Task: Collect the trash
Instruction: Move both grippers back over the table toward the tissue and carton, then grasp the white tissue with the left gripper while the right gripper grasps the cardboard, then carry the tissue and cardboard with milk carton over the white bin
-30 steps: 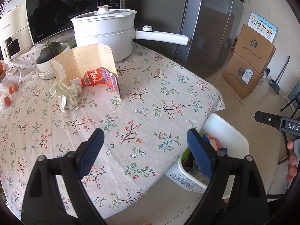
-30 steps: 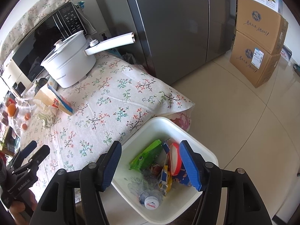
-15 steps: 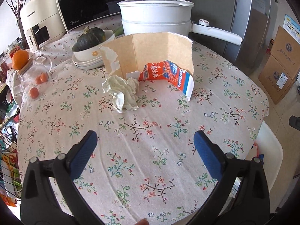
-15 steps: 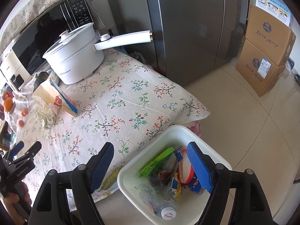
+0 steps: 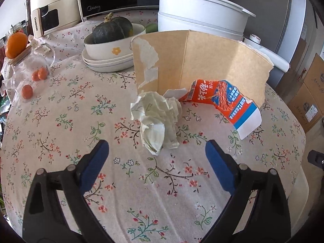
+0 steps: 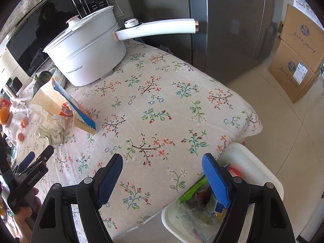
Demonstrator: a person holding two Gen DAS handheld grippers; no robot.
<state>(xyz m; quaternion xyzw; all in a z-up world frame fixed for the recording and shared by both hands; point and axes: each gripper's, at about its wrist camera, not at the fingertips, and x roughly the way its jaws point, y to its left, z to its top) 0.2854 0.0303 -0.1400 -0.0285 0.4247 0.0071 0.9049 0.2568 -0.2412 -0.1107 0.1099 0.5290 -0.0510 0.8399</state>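
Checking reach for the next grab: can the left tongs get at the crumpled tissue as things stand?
Probably yes. The left tongs are open with nothing between them, and the tissue lies just ahead on bare tablecloth. The torn carton stands behind it, not in the way.

a crumpled wad of pale paper [image 5: 157, 117] lies on the floral cloth near the middle of the table, loosely balled, with greenish-white folds. just behind it, and touching at its far edge, stands a torn cardboard carton [image 5: 200, 68], opened out flat and bent into upright panels; the plain brown inside faces near, and an orange, blue and white printed flap curls down to the right onto the cloth. off the table's near right corner sits a white bin [image 6: 261, 174] holding colourful wrappers and clear plastic.
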